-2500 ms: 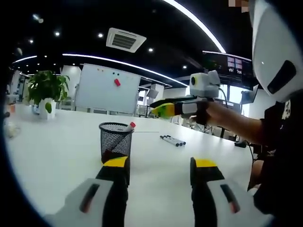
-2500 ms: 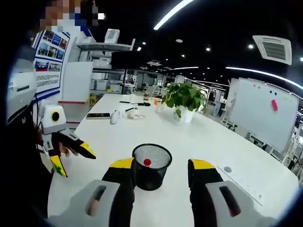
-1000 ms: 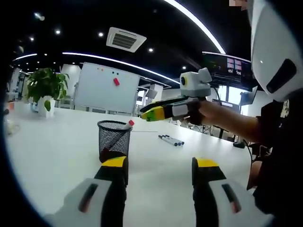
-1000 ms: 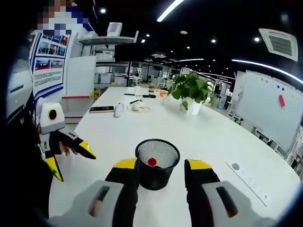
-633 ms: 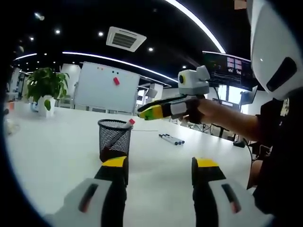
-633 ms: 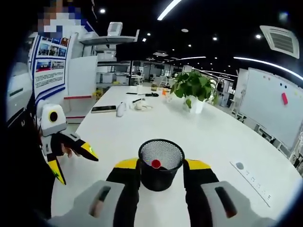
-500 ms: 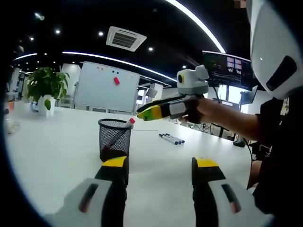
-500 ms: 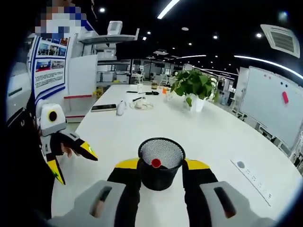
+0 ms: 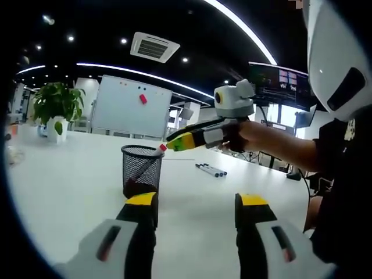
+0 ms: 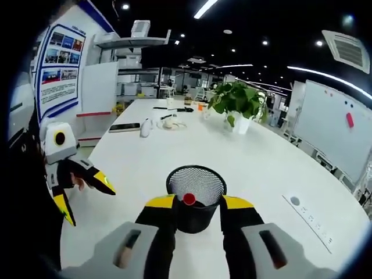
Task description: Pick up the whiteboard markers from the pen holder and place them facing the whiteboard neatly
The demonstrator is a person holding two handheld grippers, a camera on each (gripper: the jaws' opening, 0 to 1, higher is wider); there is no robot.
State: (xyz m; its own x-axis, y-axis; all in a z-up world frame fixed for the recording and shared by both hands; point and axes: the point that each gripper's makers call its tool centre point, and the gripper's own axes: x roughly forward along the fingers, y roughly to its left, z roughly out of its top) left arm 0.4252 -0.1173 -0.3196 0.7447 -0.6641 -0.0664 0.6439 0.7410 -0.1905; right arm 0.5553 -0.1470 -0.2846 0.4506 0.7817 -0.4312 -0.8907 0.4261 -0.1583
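Black wire-mesh cylindrical pen holder [image 9: 142, 170] standing upright on the long white table [image 9: 70, 174], taken here as the landmark. One red-capped whiteboard marker [image 9: 159, 150] leaning inside the holder, cap poking just above the rim on the side toward the right gripper. Right gripper [image 9: 172, 141], yellow-green tipped and held in a person's hand [image 9: 244, 135], level with the marker cap and just beside it; jaws drawn close together, contact with the cap not clear enough to call. Seen from the right gripper view, the same holder [image 10: 195, 197] sitting between the two yellow-tipped jaws of the right gripper [image 10: 195, 204], the red cap [image 10: 189, 199] right at the gap between them, jaws narrowed but with a gap left open. Left gripper [image 9: 196, 202] low and on the near side of the holder, jaws spread wide apart, nothing between them; also visible to the left of the holder in the right gripper view [image 10: 84, 195], jaws parted. Two dark markers [image 9: 211, 171] lying side by side on the table beyond the holder, well apart from it. Large whiteboard [image 9: 132, 108] standing behind the holder, past the table edge. Green potted plant in a white pot [image 9: 56, 110] on the table, far to the holder's left.
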